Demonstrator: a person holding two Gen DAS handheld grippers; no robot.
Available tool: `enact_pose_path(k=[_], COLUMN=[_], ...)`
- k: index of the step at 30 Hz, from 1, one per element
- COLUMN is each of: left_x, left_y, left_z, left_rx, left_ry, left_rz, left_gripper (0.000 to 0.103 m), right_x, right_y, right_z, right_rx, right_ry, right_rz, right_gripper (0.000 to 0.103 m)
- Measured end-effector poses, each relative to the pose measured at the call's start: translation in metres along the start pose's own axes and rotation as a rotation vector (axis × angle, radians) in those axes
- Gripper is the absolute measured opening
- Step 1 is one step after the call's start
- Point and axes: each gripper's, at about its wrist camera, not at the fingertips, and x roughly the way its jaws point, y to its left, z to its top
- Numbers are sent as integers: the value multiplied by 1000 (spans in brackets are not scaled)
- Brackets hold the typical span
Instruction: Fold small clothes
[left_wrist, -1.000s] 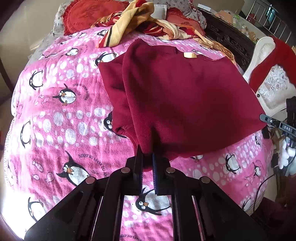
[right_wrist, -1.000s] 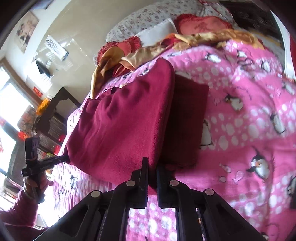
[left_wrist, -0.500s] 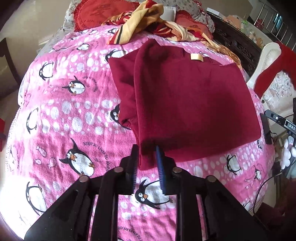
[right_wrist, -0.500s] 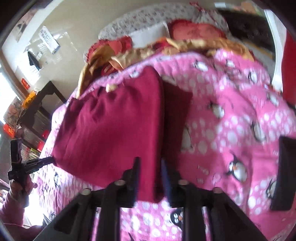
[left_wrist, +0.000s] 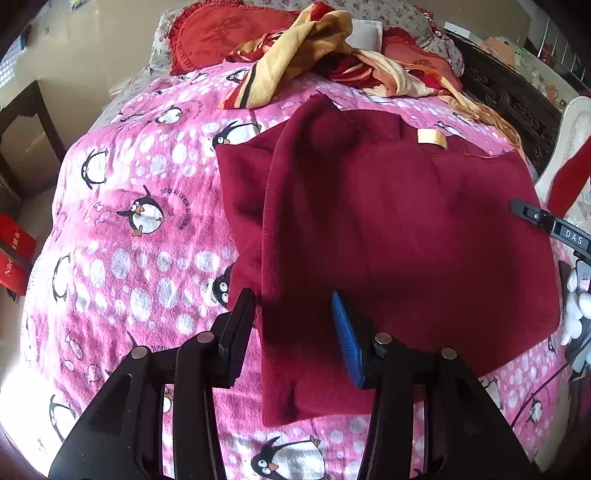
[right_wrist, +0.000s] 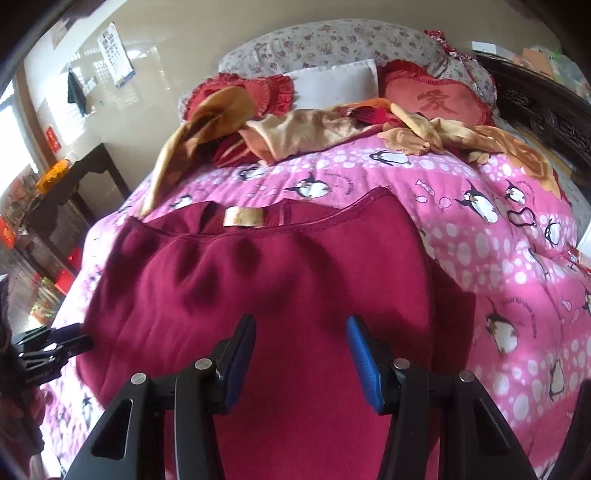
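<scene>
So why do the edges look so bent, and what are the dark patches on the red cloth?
Left wrist view: fisheye lens curves the penguin blanket, with sun glare at its lower left. Right wrist view: soft shadows dapple the maroon garment; the window at left is blown out.

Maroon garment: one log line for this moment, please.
step: fold | maroon garment: flat on penguin blanket | left tongs: open | right tongs: open

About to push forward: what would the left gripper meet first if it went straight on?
Most likely the maroon garment: the open left gripper points at its folded near edge. How far above it is unclear.
</scene>
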Motion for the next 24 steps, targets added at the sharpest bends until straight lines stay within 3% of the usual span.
enact_pose_path(k=[5, 10, 15, 19, 24], left_x=[13, 19, 20, 16, 9], left_y=[4, 2, 3, 7, 18], left_z=[5, 6, 5, 4, -2], left_rx=[-19, -7, -16, -39, -114], left_ry=[16, 19, 17, 6, -12], left_rz=[3, 13, 7, -9, -47], left_gripper=[43, 43, 44, 44, 44], right_x=[22, 34, 32, 24, 15], right_y=[-27, -25, -26, -9, 39], right_z=[8, 10, 12, 16, 19], right_rx=[92, 52, 56, 33, -48], right_ry=[-12, -38, -20, 3, -36], right_rz=[-32, -44, 2, -24, 94], right_gripper=[44, 45, 53, 54, 54])
